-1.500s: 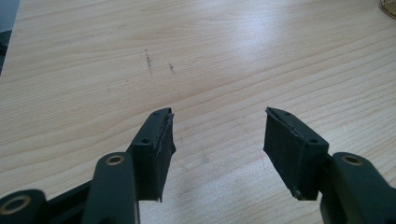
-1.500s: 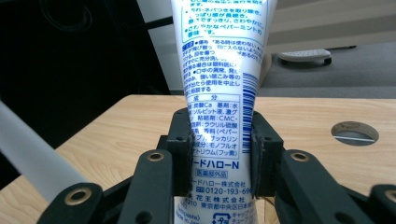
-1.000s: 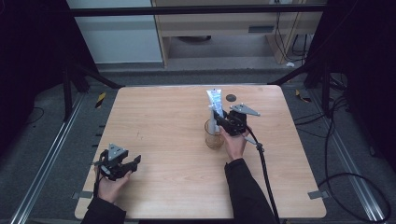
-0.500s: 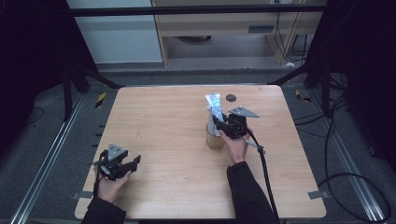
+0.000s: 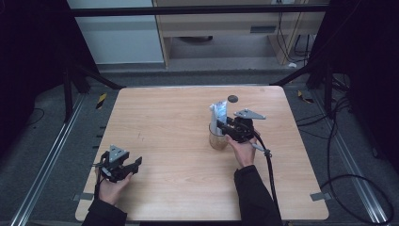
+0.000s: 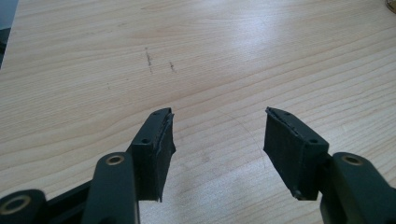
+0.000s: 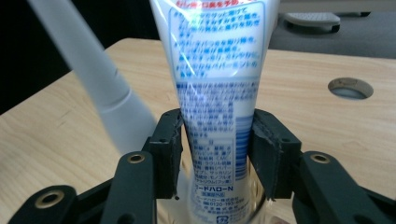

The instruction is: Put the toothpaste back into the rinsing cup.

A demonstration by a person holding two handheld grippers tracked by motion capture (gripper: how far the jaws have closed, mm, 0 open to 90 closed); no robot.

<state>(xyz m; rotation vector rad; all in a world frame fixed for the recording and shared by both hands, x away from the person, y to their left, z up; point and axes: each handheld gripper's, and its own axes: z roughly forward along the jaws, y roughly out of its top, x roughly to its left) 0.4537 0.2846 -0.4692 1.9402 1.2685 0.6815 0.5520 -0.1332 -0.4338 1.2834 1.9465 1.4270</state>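
A white toothpaste tube (image 5: 218, 114) with blue print stands upright in a clear glass cup (image 5: 217, 140) right of the table's middle. My right gripper (image 5: 225, 126) reaches it from the right. In the right gripper view the tube (image 7: 217, 93) rises between the jaws of my right gripper (image 7: 217, 116). These jaws have just been opening, and the pads (image 7: 169, 140) now sit beside the tube's edges without squeezing it. A white toothbrush handle (image 7: 93, 79) leans in the same cup. My left gripper (image 5: 134, 165) rests near the front left, open and with nothing in it (image 6: 218, 112).
A round cable hole (image 5: 232, 98) lies in the wooden table (image 5: 164, 122) just behind the cup, also seen in the right gripper view (image 7: 350, 87). A black cable (image 5: 269, 165) trails from the right gripper along the forearm. Dark frame rails flank the table.
The tube stands lower in the cup than a second ago, and the right gripper has come down slightly with it. The left gripper has not moved.
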